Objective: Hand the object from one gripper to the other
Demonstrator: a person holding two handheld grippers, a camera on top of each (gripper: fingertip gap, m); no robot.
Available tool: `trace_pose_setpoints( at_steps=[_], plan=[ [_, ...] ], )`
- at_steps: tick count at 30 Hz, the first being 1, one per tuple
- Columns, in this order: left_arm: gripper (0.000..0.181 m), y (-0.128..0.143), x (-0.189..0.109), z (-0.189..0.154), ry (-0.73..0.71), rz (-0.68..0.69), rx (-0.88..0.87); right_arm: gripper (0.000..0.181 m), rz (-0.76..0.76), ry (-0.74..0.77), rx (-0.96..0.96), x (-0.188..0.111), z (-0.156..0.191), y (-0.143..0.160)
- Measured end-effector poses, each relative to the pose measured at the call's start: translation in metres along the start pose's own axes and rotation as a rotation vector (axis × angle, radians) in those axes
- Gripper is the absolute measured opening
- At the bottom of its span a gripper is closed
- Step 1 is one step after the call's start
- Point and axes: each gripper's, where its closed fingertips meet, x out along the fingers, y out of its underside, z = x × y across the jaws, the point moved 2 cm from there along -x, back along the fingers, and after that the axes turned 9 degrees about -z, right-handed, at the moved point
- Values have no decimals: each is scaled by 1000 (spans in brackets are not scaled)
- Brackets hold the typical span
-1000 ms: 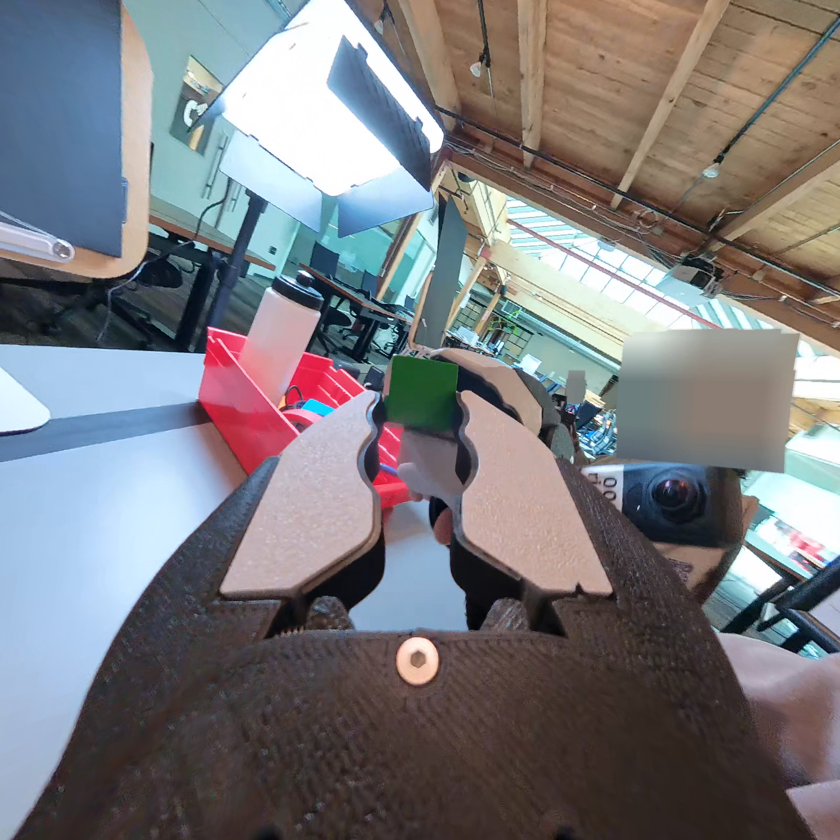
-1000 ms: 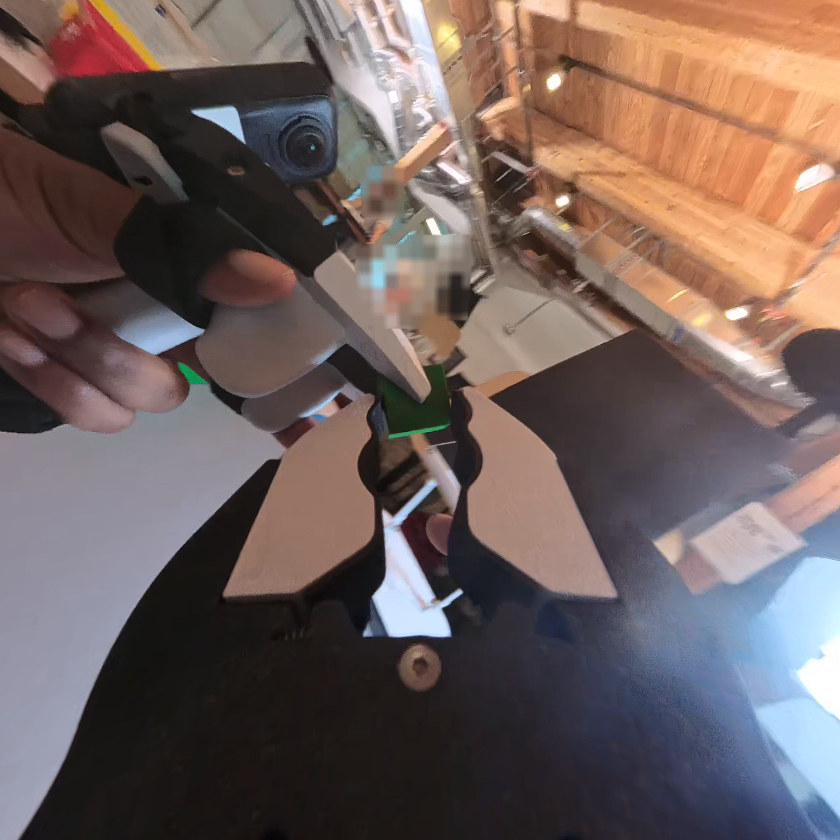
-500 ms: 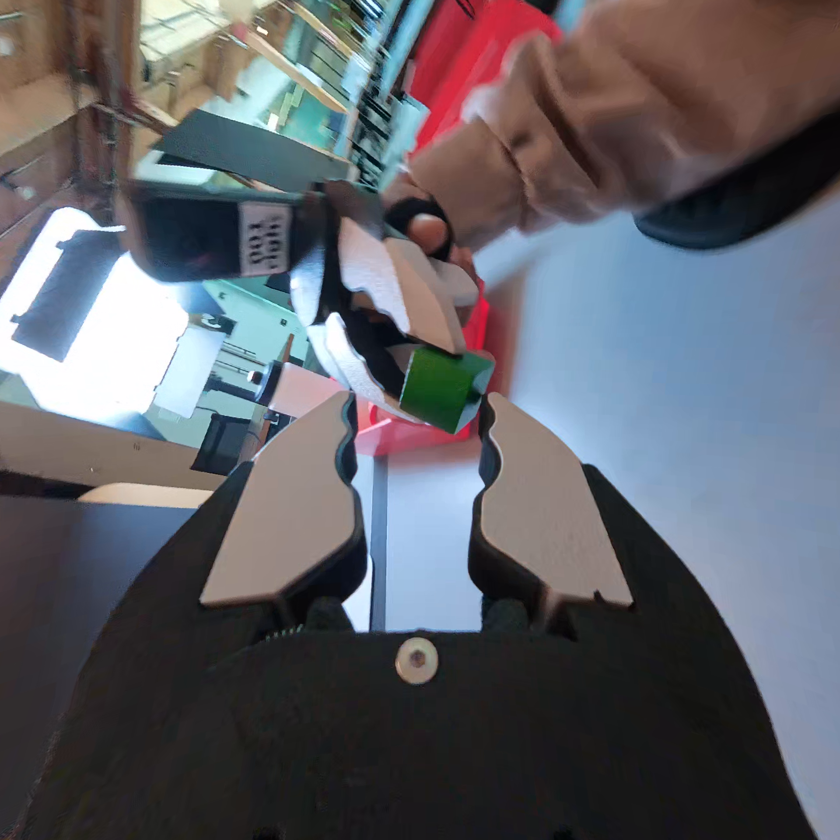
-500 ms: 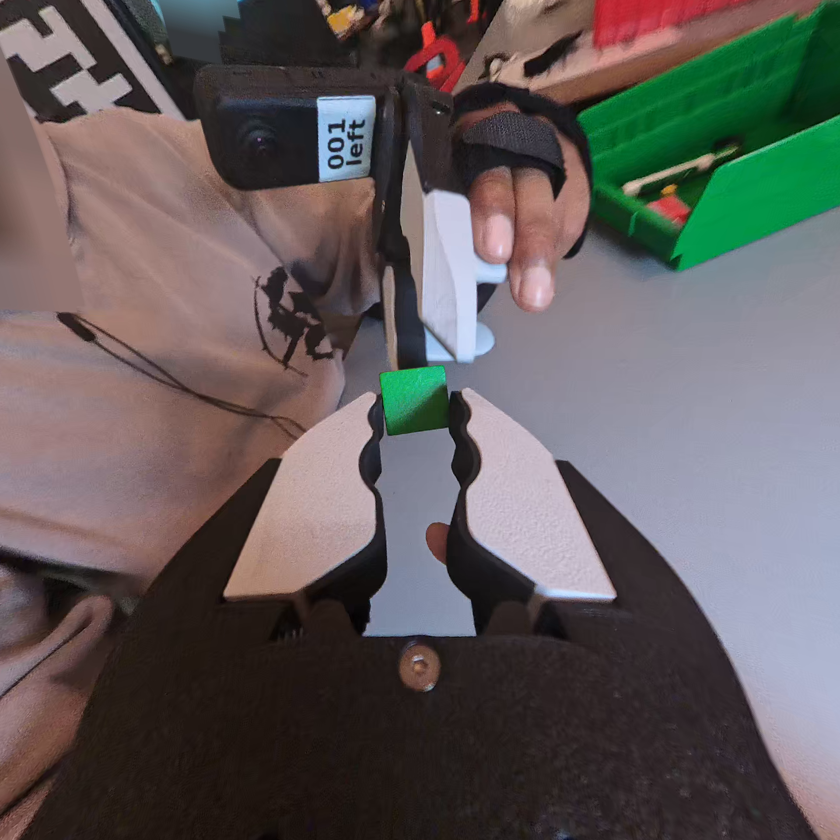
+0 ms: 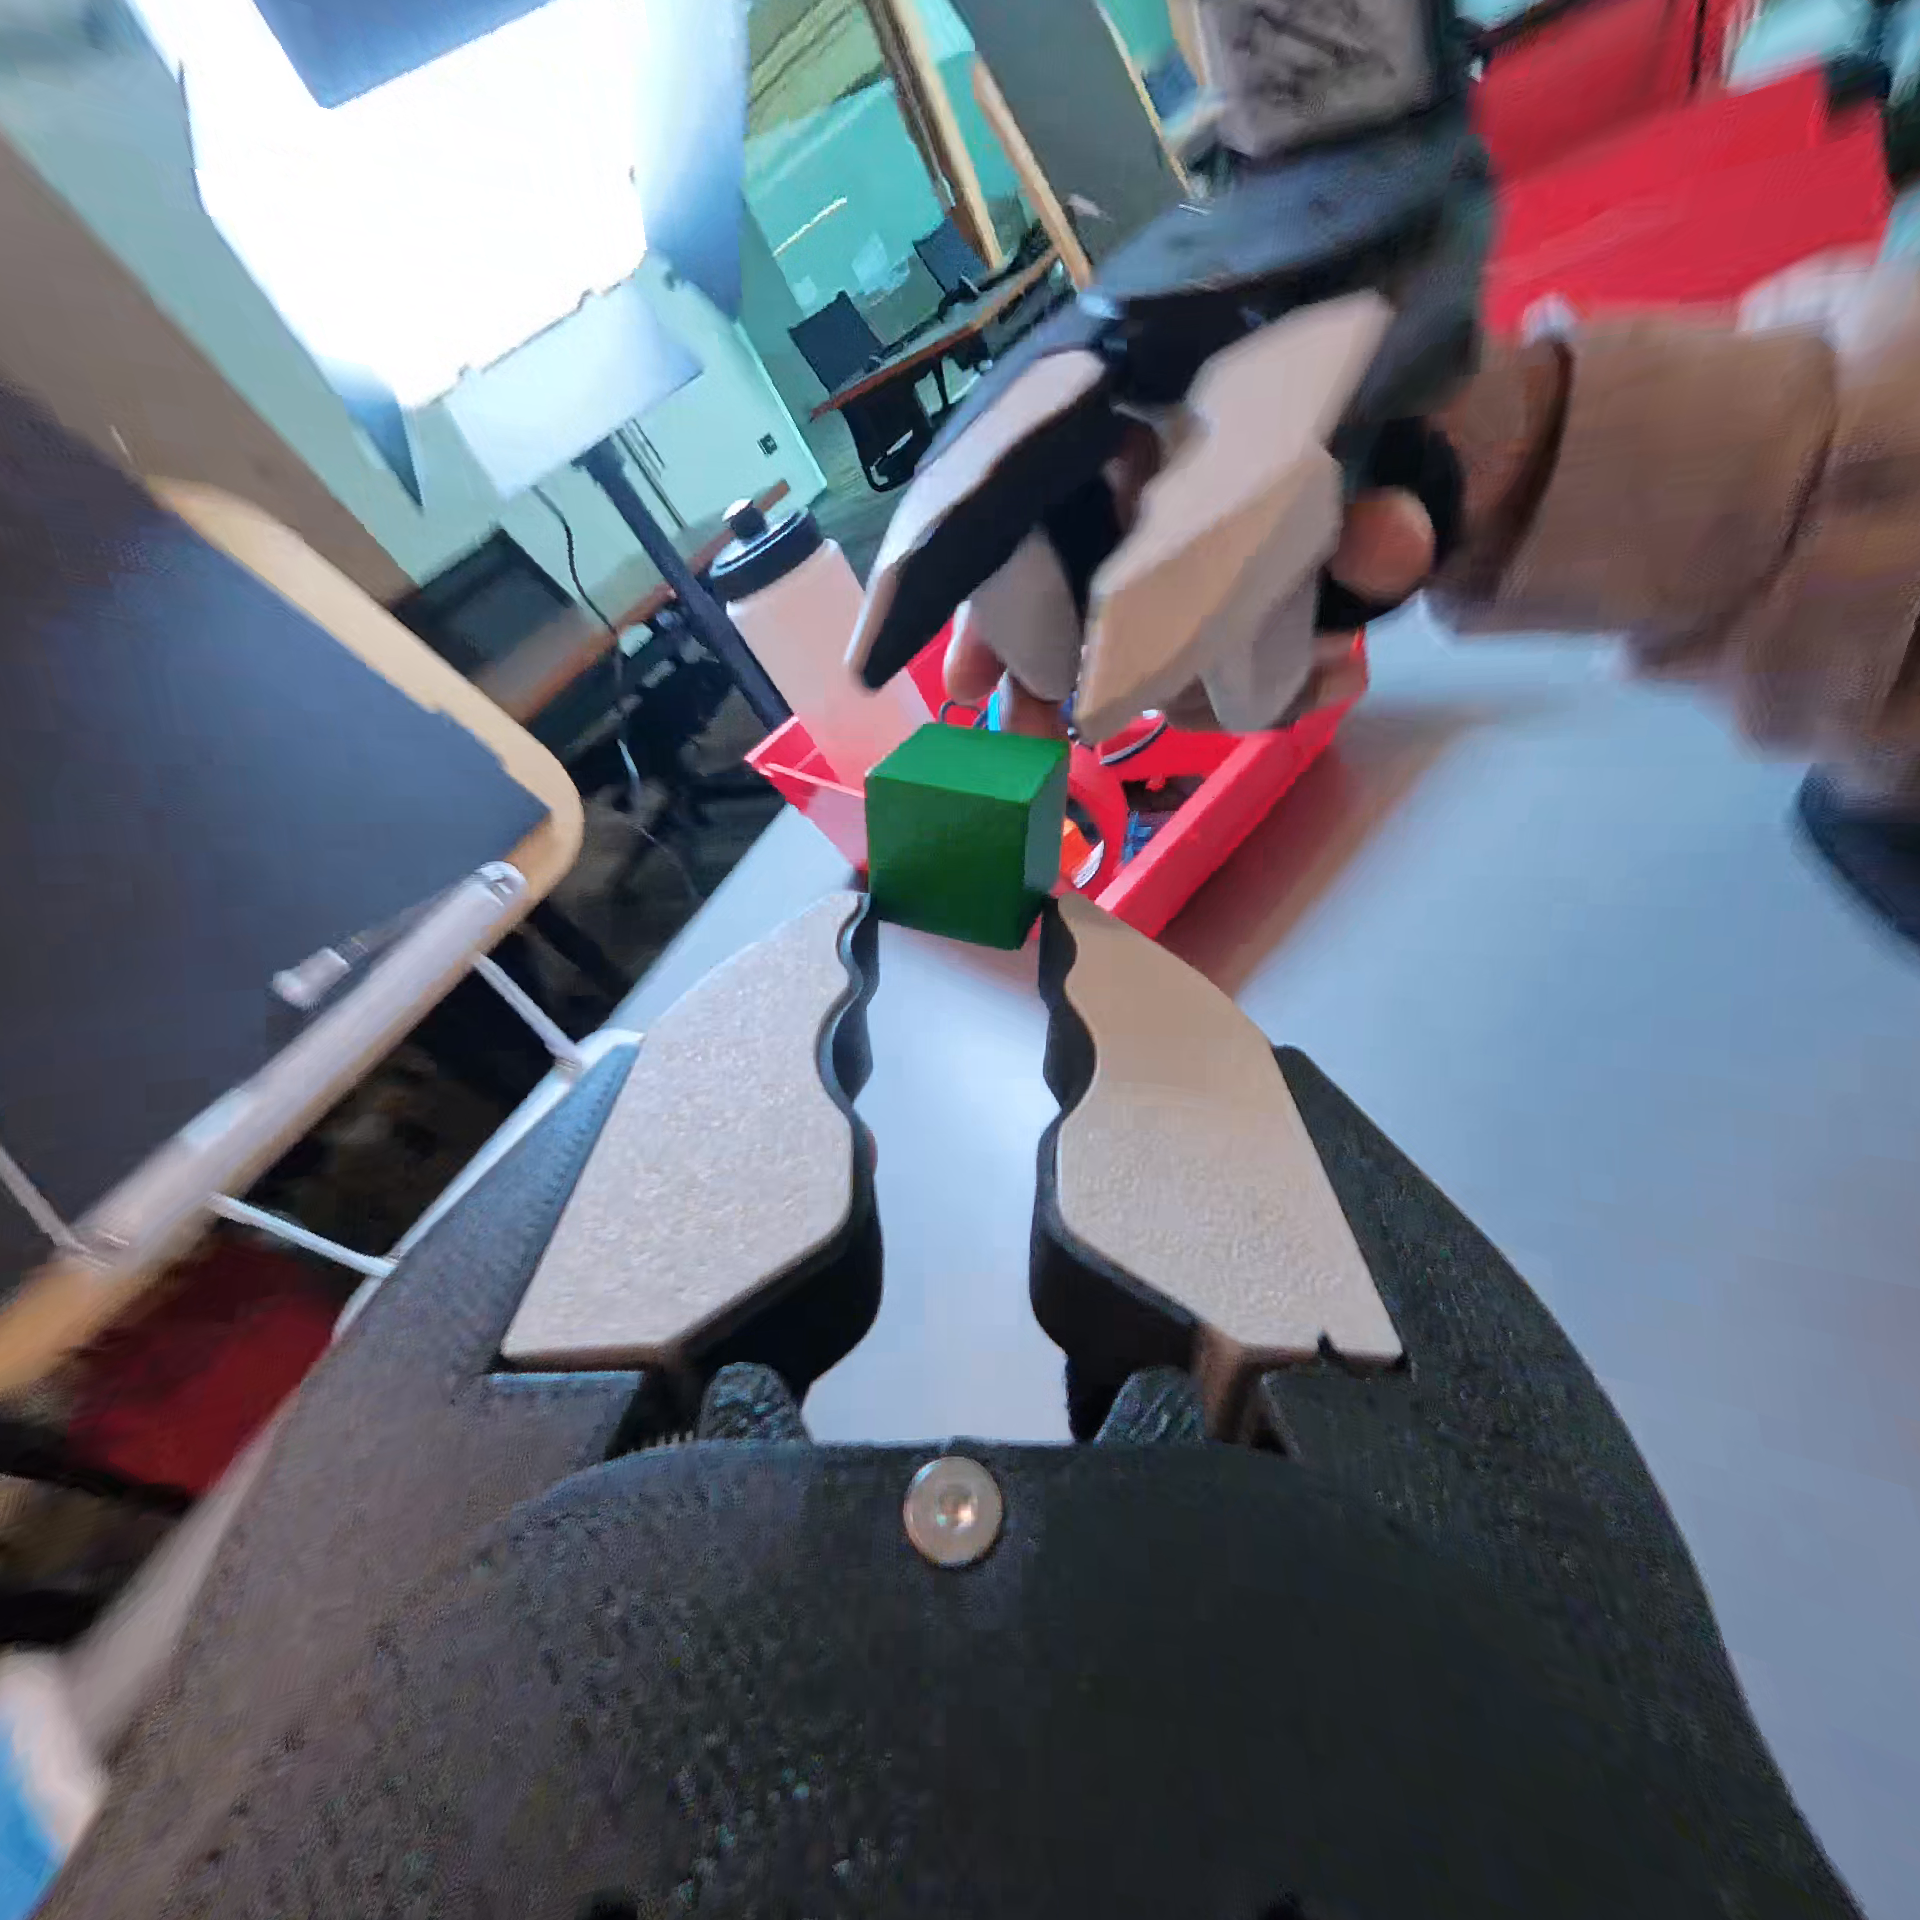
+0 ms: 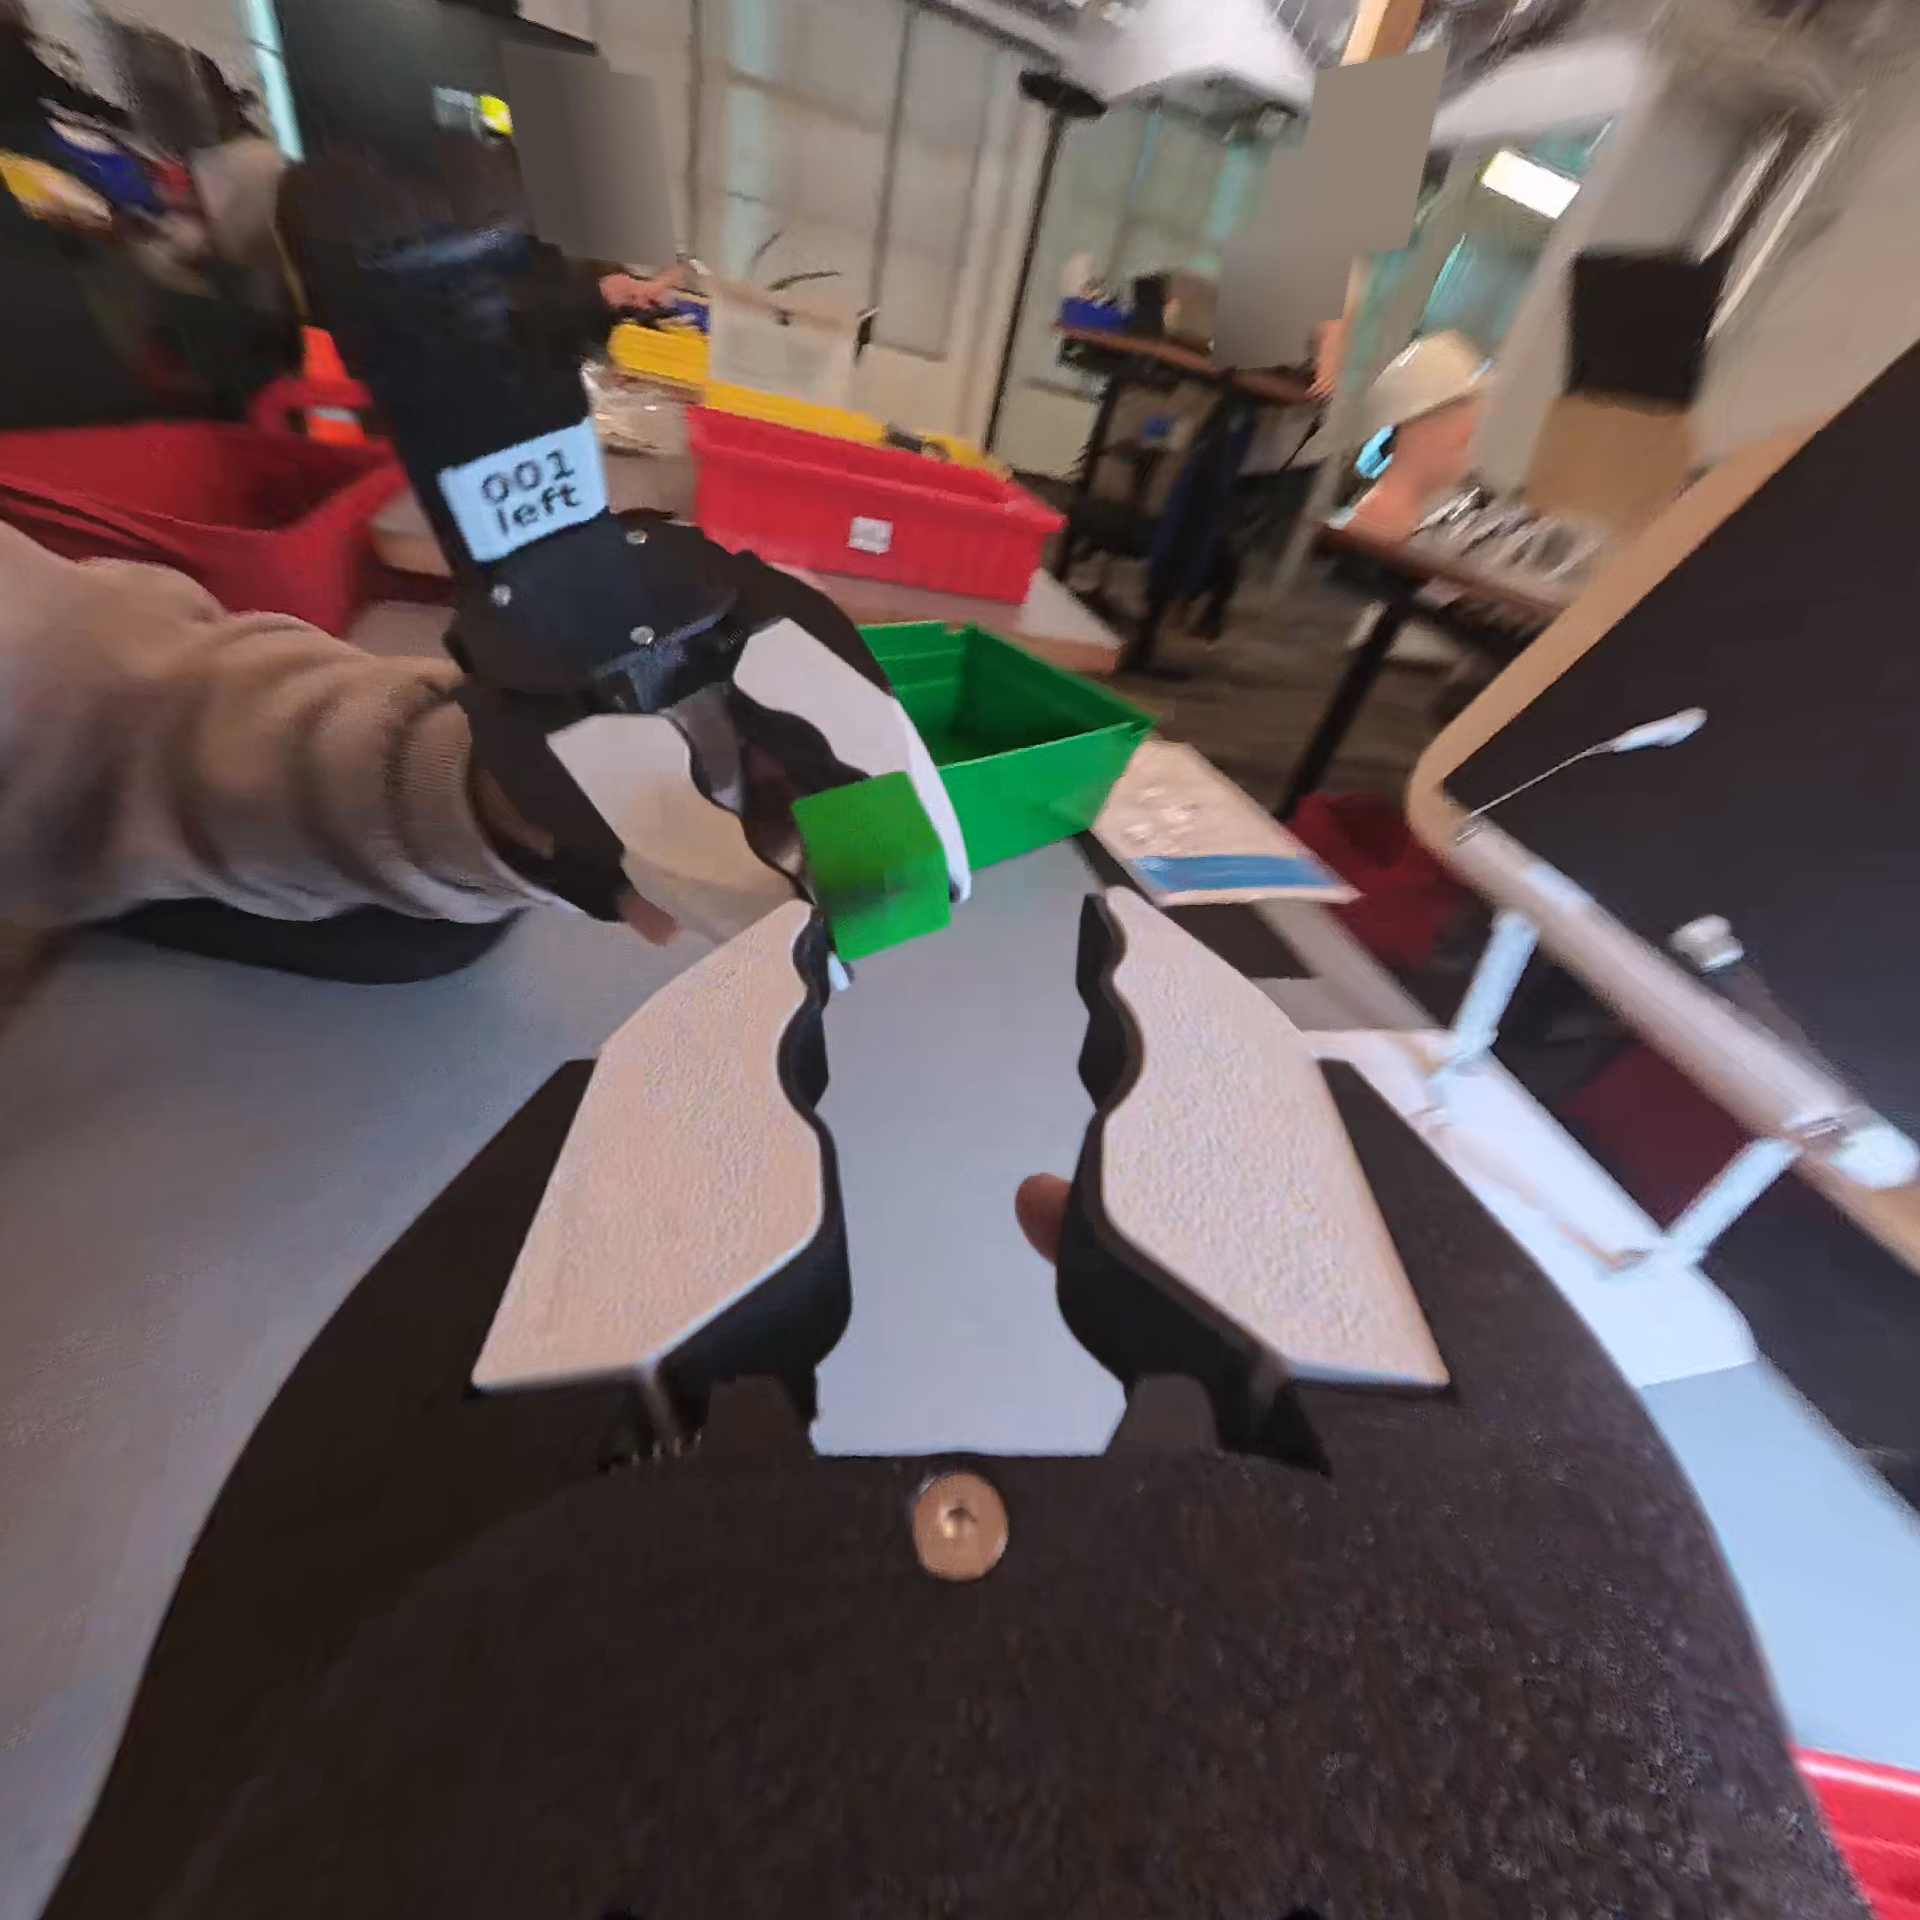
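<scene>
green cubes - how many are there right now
1: the green cube sits clamped at the left gripper fingertips, also visible in the right wrist view. Others may be hidden in bins.

Left wrist view: looked close along its fingers toward the green cube point(image 5: 961, 836), red bin point(image 5: 1226, 831) just beyond. Right wrist view: faced that cube point(image 6: 873, 878) closely from the opposite side. Shared: cube, grey table point(image 5: 1558, 1039).
</scene>
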Motion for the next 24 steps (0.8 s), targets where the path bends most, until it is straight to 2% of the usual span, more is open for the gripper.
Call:
trace_pose_setpoints(
  at_steps=[3,7,10,12,13,15,16,18,21,24],
  plan=[
    [30,3,1,4,61,-8,-390,47,45,29,-201,4,3,7],
    [29,1,1,2,154,-33,-806,49,129,104,-589,15,4,19],
    [29,0,1,-5,222,-25,-934,50,101,143,-773,24,10,13],
    [29,-2,2,-10,260,-22,-970,42,138,125,-829,27,15,17],
    [29,-1,2,-13,273,-9,-979,36,138,124,-839,26,15,16],
    [30,-4,2,-17,329,-5,-977,32,131,85,-689,21,14,15],
    [31,-9,0,-20,376,-24,-945,32,90,72,-569,17,13,10],
    [55,-19,-3,-21,395,-61,-759,31,36,1,-284,10,13,5],
    [63,-24,-9,-17,266,-63,-230,30,5,-212,113,1,27,4],
    [63,-28,-17,-31,287,-63,141,30,51,-408,371,-3,45,11]
  ],
)
